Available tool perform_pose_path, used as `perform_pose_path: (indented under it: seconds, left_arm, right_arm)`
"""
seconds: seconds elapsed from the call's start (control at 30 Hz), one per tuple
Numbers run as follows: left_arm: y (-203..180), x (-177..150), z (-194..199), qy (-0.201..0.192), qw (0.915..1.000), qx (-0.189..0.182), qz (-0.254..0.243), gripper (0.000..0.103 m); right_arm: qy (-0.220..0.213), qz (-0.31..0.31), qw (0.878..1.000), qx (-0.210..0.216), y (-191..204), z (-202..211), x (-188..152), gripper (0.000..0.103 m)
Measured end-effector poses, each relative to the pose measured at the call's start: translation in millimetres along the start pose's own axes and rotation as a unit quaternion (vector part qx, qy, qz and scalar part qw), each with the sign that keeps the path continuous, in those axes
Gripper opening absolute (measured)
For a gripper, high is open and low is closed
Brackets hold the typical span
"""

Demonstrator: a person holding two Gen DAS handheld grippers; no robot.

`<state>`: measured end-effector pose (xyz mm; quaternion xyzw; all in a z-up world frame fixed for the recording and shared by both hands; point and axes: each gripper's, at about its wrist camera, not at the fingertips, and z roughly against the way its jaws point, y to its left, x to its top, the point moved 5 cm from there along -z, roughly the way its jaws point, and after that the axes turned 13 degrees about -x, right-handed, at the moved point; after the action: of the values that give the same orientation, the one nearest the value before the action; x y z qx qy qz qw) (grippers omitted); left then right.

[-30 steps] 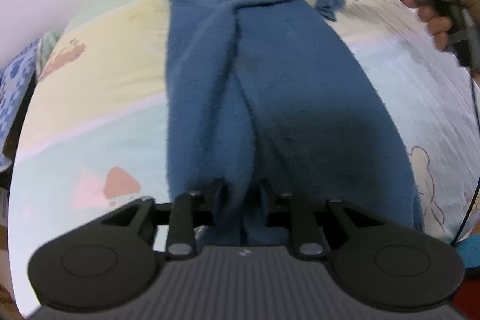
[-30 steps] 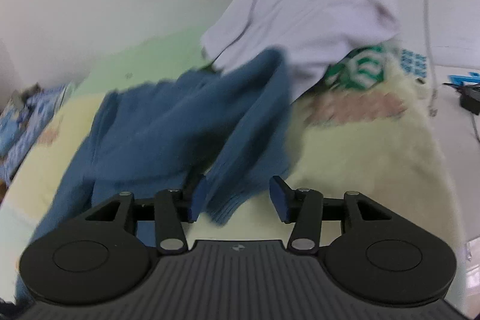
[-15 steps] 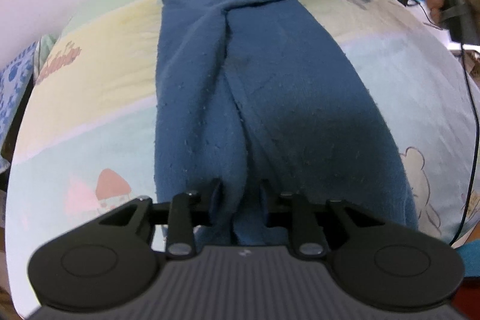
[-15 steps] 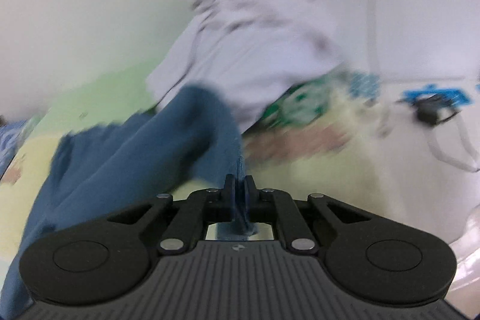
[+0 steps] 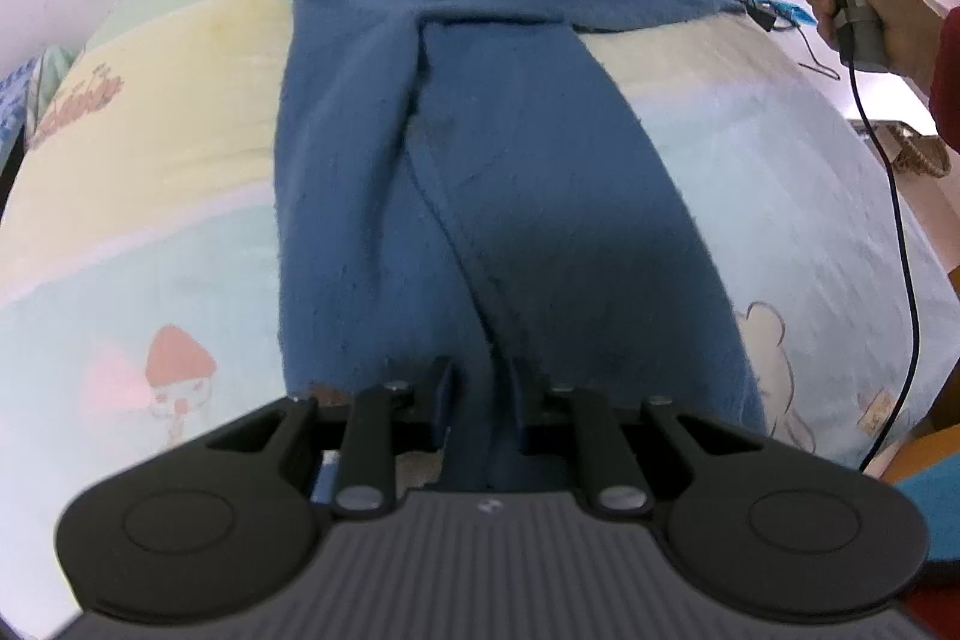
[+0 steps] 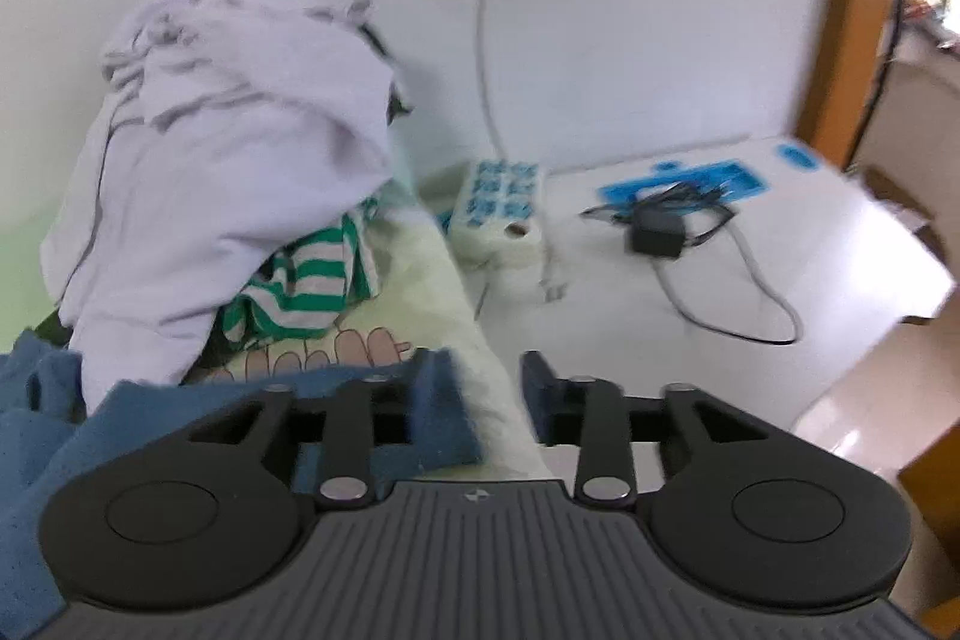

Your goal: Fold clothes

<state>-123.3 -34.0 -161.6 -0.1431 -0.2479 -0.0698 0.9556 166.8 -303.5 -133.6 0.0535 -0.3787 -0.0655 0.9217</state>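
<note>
1. Half a second ago my right tongs (image 6: 477,388) were pinched on the end of the blue sleeve (image 5: 636,1); now they are apart and the sleeve lies flat on the bed.
2. One second ago that sleeve was bunched up in the air. Now it is stretched out sideways from the top of the blue sweater (image 5: 480,172).
3. My right tongs hold nothing. One finger (image 6: 435,388) sits over the sleeve's end and the other finger is past the edge of the bed.
4. My left tongs (image 5: 480,391) are clamped on the near edge of the blue sweater, same as before. A fold of blue cloth is squeezed between the two fingers.
5. From my left tongs, the blue sweater runs away from me along the bed sheet (image 5: 138,148). It lies flat with a long crease down its middle.
6. From the left camera I can see my right hand (image 5: 864,4) up in the air, past the end of the sleeve, holding its tool.
7. Behind the blue sweater, at the far end of the bed, sits a pile of white clothes (image 6: 228,172). A green striped shirt (image 6: 306,286) pokes out from under that pile.
8. Beside the bed, past the sleeve's end, a white table (image 6: 840,244) has a black charger (image 6: 657,232) and a cord on it. A roll of tissue (image 6: 504,214) sits between the pile and the charger.
</note>
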Motion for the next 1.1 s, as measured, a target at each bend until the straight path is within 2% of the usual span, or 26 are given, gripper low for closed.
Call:
perform_pose_path:
  seconds: [0.1, 0.17, 0.23, 0.33, 0.47, 0.5, 0.57, 0.63, 0.67, 0.73, 0.8, 0.9, 0.93, 0.97, 1.0, 1.07, 1.1]
  left_arm:
    - [2.8, -3.6, 2.8, -0.003, 0.9999, 0.01, 0.0, 0.015]
    - [7.6, -4.3, 0.9, 0.0, 0.9997, 0.025, 0.001, 0.018]
    - [12.5, -4.3, -0.6, 0.004, 0.9992, 0.039, 0.003, 0.008]
    - [19.2, -1.1, 11.4, -0.012, 0.999, 0.041, 0.011, 0.005]
    - [22.6, 7.7, 46.2, -0.056, 0.9977, 0.032, 0.023, 0.005]
    - [23.4, 9.9, 55.1, -0.067, 0.997, 0.03, 0.027, 0.005]
    - [24.2, 13.0, 71.2, -0.088, 0.9952, 0.031, 0.031, 0.004]
    - [24.6, 15.0, 85.6, -0.108, 0.993, 0.035, 0.035, 0.004]
    - [25.6, 15.6, 90.9, -0.116, 0.9919, 0.033, 0.039, 0.004]
    - [28.3, 16.8, 100.6, -0.132, 0.9898, 0.027, 0.046, 0.004]
    - [30.1, 13.5, 95.5, -0.121, 0.9912, 0.024, 0.049, 0.004]
    - [19.5, 2.8, 69.2, -0.079, 0.9965, 0.015, 0.023, 0.005]
    - [13.9, 0.3, 60.3, -0.068, 0.9975, 0.017, 0.008, 0.012]
    - [7.7, -1.9, 51.4, -0.058, 0.998, 0.022, -0.009, 0.029]
    - [3.9, -3.5, 44.2, -0.052, 0.9979, 0.03, -0.024, 0.033]
    - [-0.9, -6.0, 31.4, -0.039, 0.9968, 0.045, -0.053, 0.053]
    - [-2.1, -7.2, 25.4, -0.032, 0.9961, 0.05, -0.066, 0.058]
  right_arm:
    - [0.021, -0.008, 0.999, 0.029, 8.9, 1.5, -12.5, 0.042]
    - [0.054, -0.008, 0.996, 0.071, 33.6, -0.6, -28.1, 0.041]
    - [0.089, -0.007, 0.989, 0.115, 60.0, -2.4, -44.2, 0.041]
    - [0.14, -0.007, 0.974, 0.18, 99.2, -4.0, -68.1, 0.041]
    - [0.207, -0.006, 0.942, 0.264, 150.3, -4.5, -99.1, 0.041]
    - [0.214, -0.022, 0.94, 0.266, 153.0, -9.3, -98.9, 0.037]
    - [0.224, -0.062, 0.936, 0.263, 154.0, -21.0, -95.1, 0.037]
    - [0.216, -0.076, 0.94, 0.255, 155.9, -21.9, -85.2, 0.028]
    - [0.202, -0.064, 0.944, 0.255, 158.8, -18.3, -79.1, 0.019]
    - [0.175, -0.042, 0.949, 0.257, 162.9, -8.7, -72.3, 0.015]
    - [0.169, -0.03, 0.954, 0.246, 164.0, -7.2, -70.7, 0.012]
    - [0.16, -0.013, 0.958, 0.239, 168.7, -8.6, -71.1, 0.01]
    - [0.157, -0.008, 0.959, 0.236, 170.4, -9.1, -71.3, 0.01]
    - [0.154, -0.003, 0.96, 0.234, 172.0, -9.7, -71.5, 0.01]
    - [0.151, 0.003, 0.961, 0.231, 173.6, -10.2, -71.6, 0.011]
    - [0.142, 0.022, 0.964, 0.225, 177.1, -8.7, -71.6, 0.012]
    - [0.14, 0.027, 0.964, 0.224, 176.8, -7.5, -72.5, 0.014]
